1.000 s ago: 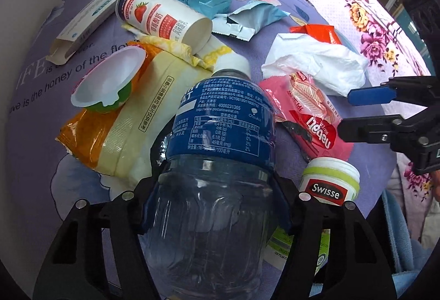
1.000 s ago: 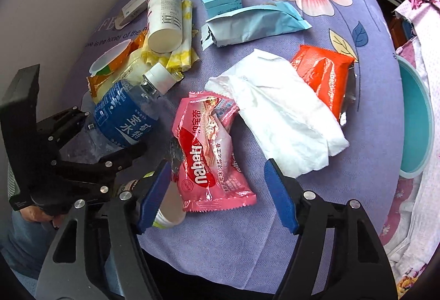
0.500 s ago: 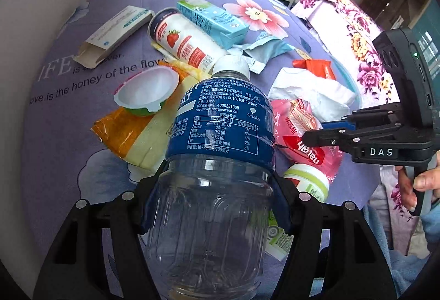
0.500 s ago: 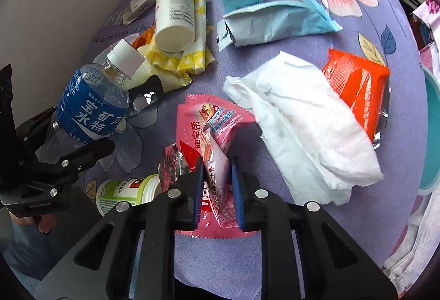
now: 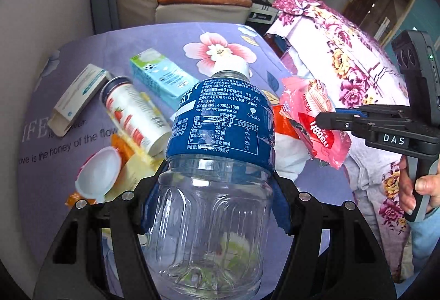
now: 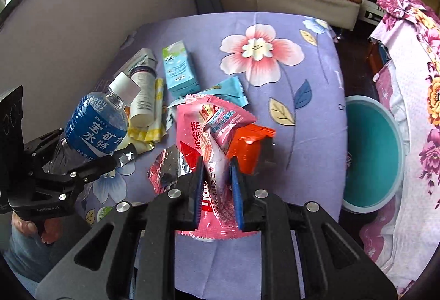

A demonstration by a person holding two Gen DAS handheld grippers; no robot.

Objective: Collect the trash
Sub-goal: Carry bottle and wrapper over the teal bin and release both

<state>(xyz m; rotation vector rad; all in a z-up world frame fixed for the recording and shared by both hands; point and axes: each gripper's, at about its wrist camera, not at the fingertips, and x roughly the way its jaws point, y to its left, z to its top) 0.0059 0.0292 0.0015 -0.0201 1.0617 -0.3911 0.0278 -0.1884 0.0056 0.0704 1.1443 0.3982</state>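
Between my right gripper's pads the pink wafer wrapper is pinched by thin film; it could slip loose. My left gripper clamps the empty bottle, slick and crushable.

The left gripper is closed around the clear lower body of the plastic bottle, one finger on each side, and it holds the bottle lifted above the table with the cap pointing away from the camera; in the right wrist view the left hand wraps the handle from below. The right gripper is closed tight on the pink wrapper, its blue pads pressing both faces, the wrapper raised off the table; the right hand grips the handle, fingers curled around it.
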